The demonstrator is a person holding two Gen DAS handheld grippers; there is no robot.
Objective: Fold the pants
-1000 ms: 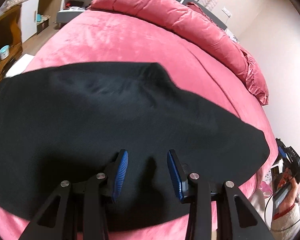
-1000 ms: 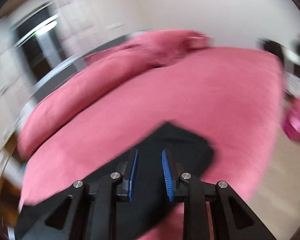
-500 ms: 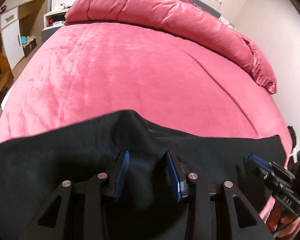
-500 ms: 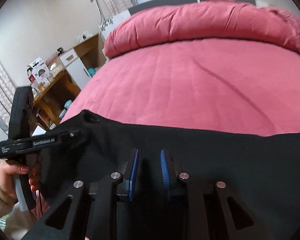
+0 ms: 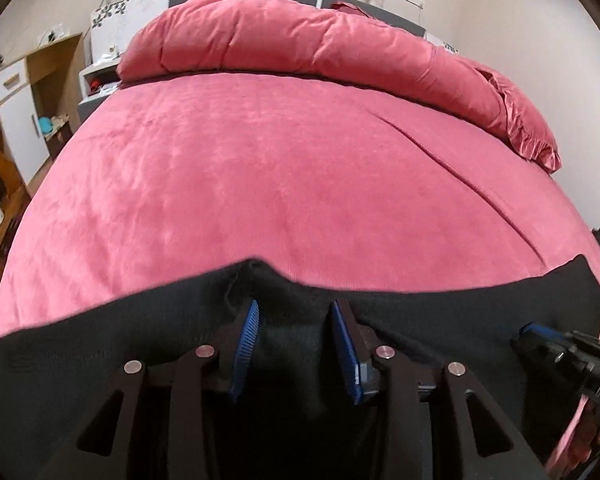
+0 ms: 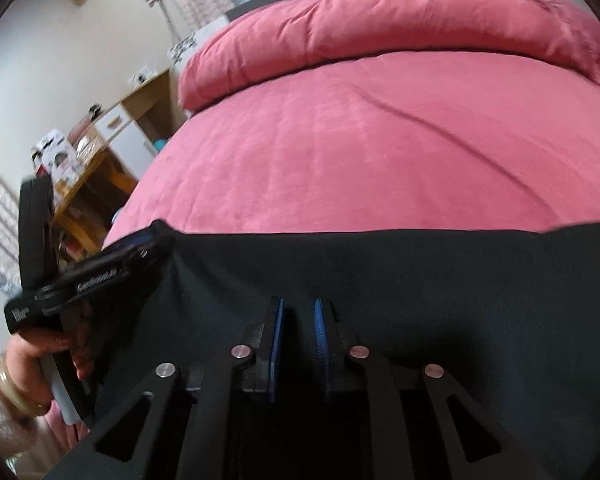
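Black pants (image 5: 439, 320) lie stretched across the near edge of a pink bed (image 5: 280, 168). My left gripper (image 5: 296, 320) has its blue pads apart with a raised fold of the black cloth between them. My right gripper (image 6: 298, 316) has its pads a narrow gap apart over the pants (image 6: 439, 280), with dark cloth between them. The right gripper shows at the right edge of the left wrist view (image 5: 555, 344), and the left gripper shows at the left of the right wrist view (image 6: 112, 264), at the pants' corner. Whether either pad pair pinches the cloth is unclear.
A rolled pink duvet (image 5: 319, 40) lies along the far side of the bed, in front of a dark headboard. A wooden desk and shelves (image 5: 24, 92) stand to the left. A white wall is on the right.
Both grippers have dropped low to the bed's near edge. The pants' far edge has come toward me, baring more pink bed. The left pads have closed in slightly.
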